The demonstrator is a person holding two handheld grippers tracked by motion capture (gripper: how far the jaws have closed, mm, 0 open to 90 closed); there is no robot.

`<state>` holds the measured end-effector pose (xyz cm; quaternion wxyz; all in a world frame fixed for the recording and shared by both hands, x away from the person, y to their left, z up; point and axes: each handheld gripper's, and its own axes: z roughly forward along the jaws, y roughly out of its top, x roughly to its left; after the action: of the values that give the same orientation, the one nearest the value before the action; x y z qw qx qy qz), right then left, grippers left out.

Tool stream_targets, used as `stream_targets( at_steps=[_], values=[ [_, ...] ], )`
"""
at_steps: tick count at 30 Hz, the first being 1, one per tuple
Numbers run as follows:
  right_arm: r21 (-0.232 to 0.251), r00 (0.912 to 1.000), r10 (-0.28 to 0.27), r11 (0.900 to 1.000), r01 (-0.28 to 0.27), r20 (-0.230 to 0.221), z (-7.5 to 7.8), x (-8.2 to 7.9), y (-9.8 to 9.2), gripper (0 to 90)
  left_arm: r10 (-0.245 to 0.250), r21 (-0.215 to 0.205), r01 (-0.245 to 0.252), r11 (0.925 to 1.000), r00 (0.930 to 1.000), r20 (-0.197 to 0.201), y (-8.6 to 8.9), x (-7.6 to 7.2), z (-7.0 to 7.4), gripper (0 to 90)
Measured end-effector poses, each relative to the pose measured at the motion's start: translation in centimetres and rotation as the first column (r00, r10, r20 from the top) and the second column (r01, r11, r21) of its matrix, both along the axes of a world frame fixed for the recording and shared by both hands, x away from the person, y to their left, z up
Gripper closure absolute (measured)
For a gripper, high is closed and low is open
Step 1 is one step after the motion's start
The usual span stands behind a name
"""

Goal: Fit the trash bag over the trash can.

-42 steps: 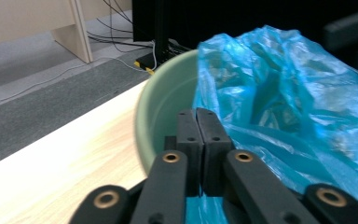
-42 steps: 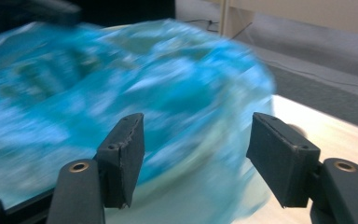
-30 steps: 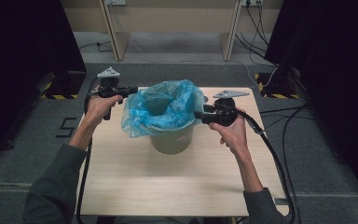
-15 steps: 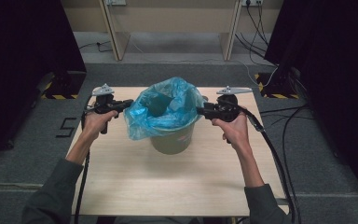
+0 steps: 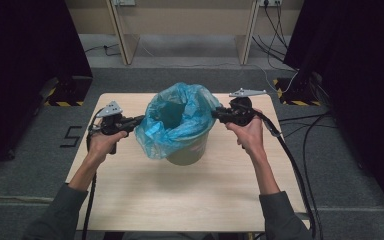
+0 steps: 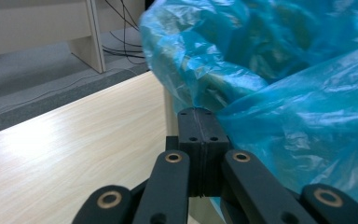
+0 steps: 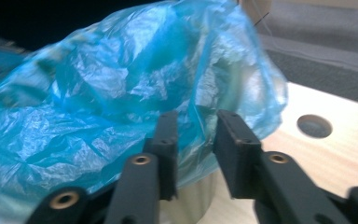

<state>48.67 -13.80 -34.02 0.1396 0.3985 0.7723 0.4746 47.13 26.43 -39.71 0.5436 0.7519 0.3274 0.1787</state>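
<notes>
High view: blue bag (image 5: 177,120) in bin (image 5: 187,151), mid table (image 5: 180,200). Left gripper (image 6: 198,128) pinching bag edge, jaws pressed together. Right gripper (image 7: 196,135) closing lately around bag film, gap remaining.

Grey sleeves, black hand-held gripper (image 5: 139,120) with brass-ringed pivots, grey three-cornered top plate, trailing black cable.

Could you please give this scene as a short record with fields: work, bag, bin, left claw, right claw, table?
work: fitting a bag over a bin
bag: blue plastic bag, draped over the rim, mouth open
bin: grey-green bin, upright on the table
left claw: left claw shut on the bag's edge
right claw: right claw has just been closing, bag film between its jaws, gap remains
table: light wooden table
</notes>
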Motion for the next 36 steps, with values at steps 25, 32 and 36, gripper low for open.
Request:
stream_targets(
  at_steps=[25, 32, 36],
  values=[
    [-0.018, 0.9993, 0.012, 1.000, -0.012, 0.034, 0.4, 0.5, 0.0, 83.8, -0.064, -0.059, 0.070, 0.9958, 0.9926, 0.104, -1.0, -6.3, 3.9, 38.5],
    [-0.017, 0.9985, 0.017, 1.000, -0.016, 0.052, 0.1, -0.4, -0.6, 87.4, -0.152, 0.002, 0.152, 0.9883, 0.9820, 0.113, -3.9, -7.1, 3.0, 42.4],
    [-0.018, 0.9991, 0.003, 1.000, -0.002, 0.043, -0.3, -0.4, -1.4, 87.5, -0.183, 0.020, 0.182, 0.9831, 0.9755, 0.122, -3.8, -7.2, 2.1, 68.9]
  ],
)
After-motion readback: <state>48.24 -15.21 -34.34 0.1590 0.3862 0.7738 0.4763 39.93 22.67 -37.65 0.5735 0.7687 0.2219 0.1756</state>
